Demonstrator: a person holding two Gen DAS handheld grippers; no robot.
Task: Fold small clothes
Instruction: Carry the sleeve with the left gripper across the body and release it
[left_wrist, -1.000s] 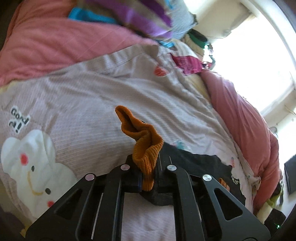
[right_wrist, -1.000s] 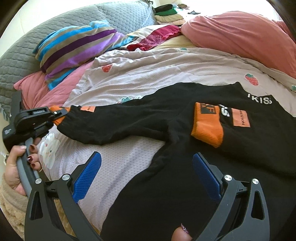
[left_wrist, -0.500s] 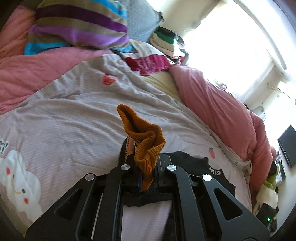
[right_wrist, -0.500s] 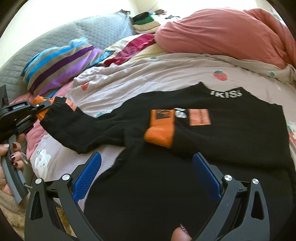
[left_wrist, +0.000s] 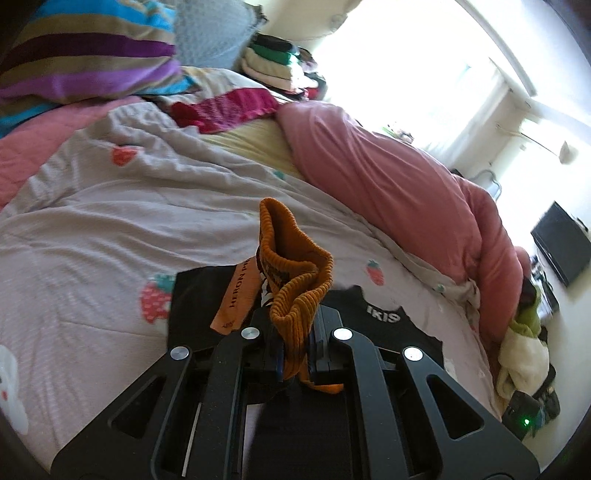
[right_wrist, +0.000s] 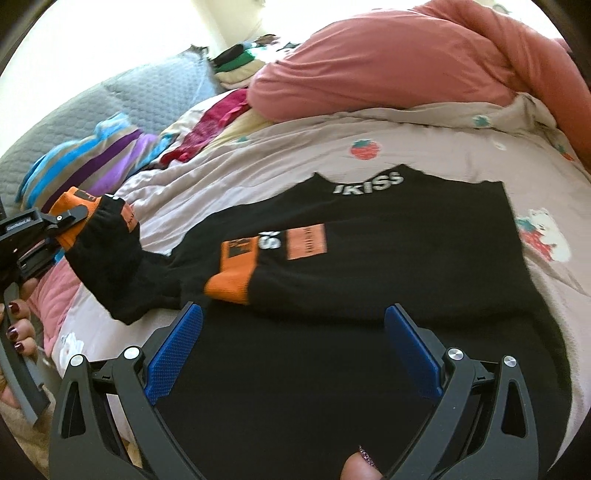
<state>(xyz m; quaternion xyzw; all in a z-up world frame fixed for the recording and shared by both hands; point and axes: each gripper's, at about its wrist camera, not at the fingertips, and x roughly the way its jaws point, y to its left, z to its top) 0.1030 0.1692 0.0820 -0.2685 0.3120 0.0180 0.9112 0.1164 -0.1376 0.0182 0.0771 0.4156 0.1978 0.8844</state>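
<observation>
1. The black sweater (right_wrist: 369, 295) lies flat on the bed, its collar on the far side, and one orange cuff (right_wrist: 231, 282) is folded onto the chest.
2. The left tongs (left_wrist: 295, 354) are closed tightly on the other orange cuff (left_wrist: 295, 280), holding this sleeve raised at the left.
3. The right tongs (right_wrist: 293, 354) stand wide open over the near part of the sweater and hold nothing.
4. Under the sweater is a strawberry-print quilt (right_wrist: 295, 147); a pink duvet (right_wrist: 406, 62) lies far right, a striped pillow (left_wrist: 74, 55) far left.
</observation>
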